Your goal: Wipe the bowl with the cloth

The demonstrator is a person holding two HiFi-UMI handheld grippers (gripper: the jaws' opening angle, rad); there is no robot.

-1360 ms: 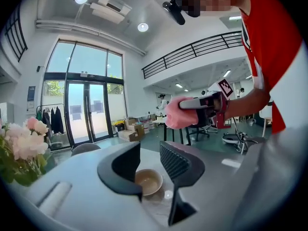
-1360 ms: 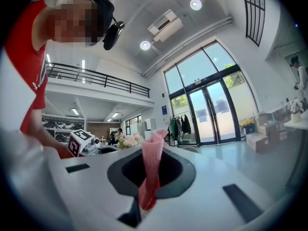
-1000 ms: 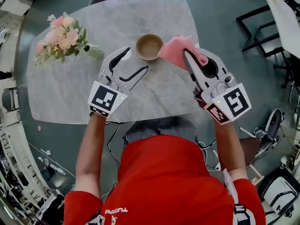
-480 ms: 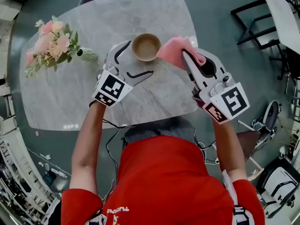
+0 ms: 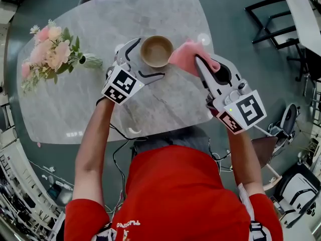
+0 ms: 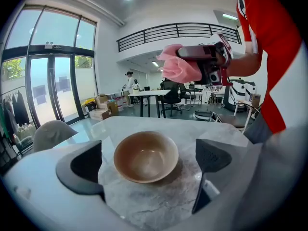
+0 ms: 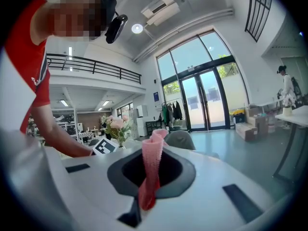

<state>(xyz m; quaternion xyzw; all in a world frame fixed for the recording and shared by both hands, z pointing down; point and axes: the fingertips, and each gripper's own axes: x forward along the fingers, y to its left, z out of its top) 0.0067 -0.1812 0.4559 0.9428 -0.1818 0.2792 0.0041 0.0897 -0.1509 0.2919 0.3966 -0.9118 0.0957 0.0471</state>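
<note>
The bowl (image 5: 156, 50) sat toward twelve o'clock on the table (image 5: 165, 102), untouched between the left gripper's (image 5: 149, 57) opening jaws. It looked rigid, slick and breakable; I'd have pinched its rim. The right gripper (image 5: 198, 59) clamped the limp cloth (image 5: 184, 54).

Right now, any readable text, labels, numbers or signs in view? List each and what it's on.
Nothing legible.
Red shirt, white print at its hem: too blurred to read.
Left marker cube and right marker cube: square patterns only, no letters.
Blue wall sign beside the glass doors: too small to read.
</note>
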